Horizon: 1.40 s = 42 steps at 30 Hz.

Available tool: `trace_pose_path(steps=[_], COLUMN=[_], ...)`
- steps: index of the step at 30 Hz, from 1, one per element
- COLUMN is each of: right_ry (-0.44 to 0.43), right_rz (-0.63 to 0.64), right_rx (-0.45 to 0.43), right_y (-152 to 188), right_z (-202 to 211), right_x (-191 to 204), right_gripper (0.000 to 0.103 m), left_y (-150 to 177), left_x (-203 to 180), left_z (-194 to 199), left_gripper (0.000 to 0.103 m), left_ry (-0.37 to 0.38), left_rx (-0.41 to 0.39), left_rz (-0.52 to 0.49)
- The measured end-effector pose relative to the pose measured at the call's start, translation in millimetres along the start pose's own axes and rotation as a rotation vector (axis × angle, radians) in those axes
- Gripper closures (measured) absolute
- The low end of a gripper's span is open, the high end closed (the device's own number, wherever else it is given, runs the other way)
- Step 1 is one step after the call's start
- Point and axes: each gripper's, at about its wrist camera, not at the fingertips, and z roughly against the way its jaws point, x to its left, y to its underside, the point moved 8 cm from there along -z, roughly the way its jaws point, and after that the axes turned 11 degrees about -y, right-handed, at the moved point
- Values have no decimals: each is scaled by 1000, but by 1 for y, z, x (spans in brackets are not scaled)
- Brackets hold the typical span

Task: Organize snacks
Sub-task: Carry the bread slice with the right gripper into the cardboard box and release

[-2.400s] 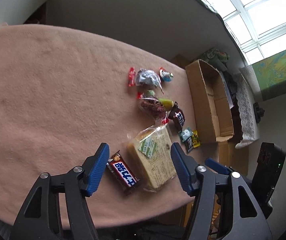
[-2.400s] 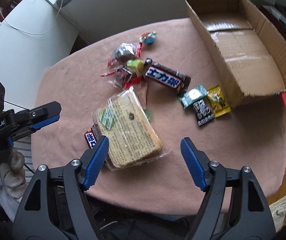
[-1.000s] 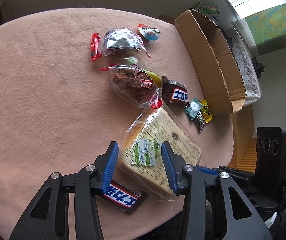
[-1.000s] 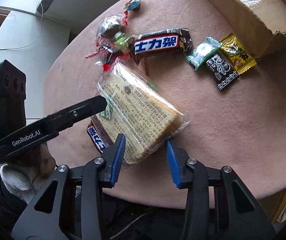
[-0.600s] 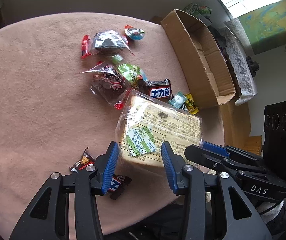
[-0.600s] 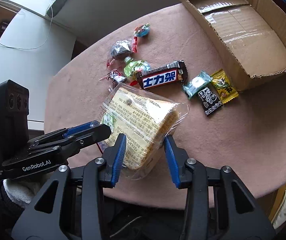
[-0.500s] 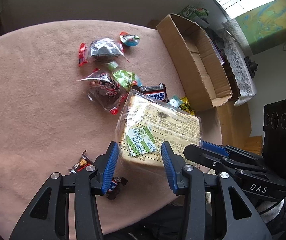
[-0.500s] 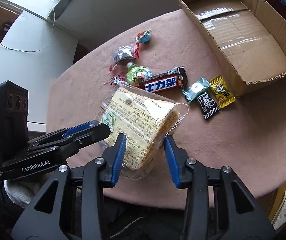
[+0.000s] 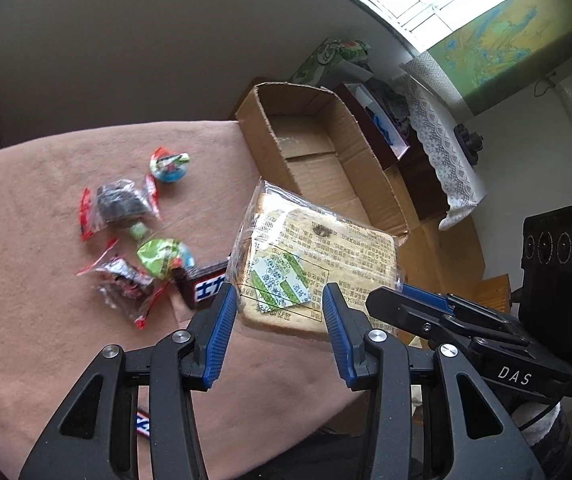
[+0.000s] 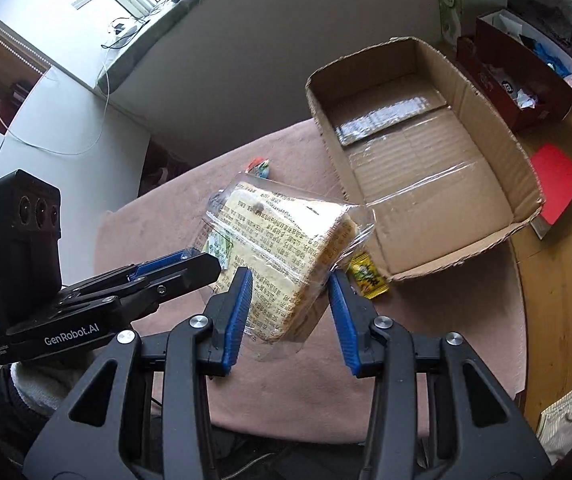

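Both grippers hold one clear-wrapped bread pack (image 9: 318, 256) in the air above the pink-covered table (image 9: 37, 208). My left gripper (image 9: 279, 304) is shut on its near edge. My right gripper (image 10: 290, 280) is shut on the other side of the bread pack (image 10: 281, 240). The open cardboard box (image 9: 326, 160) stands just beyond, at the table's right edge, and shows empty in the right wrist view (image 10: 426, 160). Small snacks lie on the table: a dark candy bag (image 9: 119, 202), a round candy (image 9: 167, 166), a green one (image 9: 161, 258), a chocolate bar (image 9: 205, 286).
A yellow sachet (image 10: 366, 274) lies by the box's near corner. Another bar (image 9: 141, 424) peeks out under my left gripper. A dark red box (image 10: 526, 64) of clutter and a red card (image 10: 554, 182) sit on the wooden floor to the right.
Both grippers closed on the bread pack, lifted it off the table and carried it toward the cardboard box. The snacks on the table stayed put.
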Motion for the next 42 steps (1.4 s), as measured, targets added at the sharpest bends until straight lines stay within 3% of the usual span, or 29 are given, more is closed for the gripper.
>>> trace_pose_path(steps=[14, 24, 42], right_ry=[71, 77, 143], right_rz=[3, 1, 26], right_rx=[-38, -36, -50], right_y=[-43, -57, -52], right_z=[19, 14, 19], right_x=[-74, -113, -110], right_gripper=[61, 61, 49], left_y=[-35, -44, -42], left_x=[-61, -78, -86], left_z=[-52, -73, -69], left_gripper=[61, 61, 61], left_ry=[26, 9, -10], left_rx=[-27, -60, -69], left_rz=[-84, -107, -135])
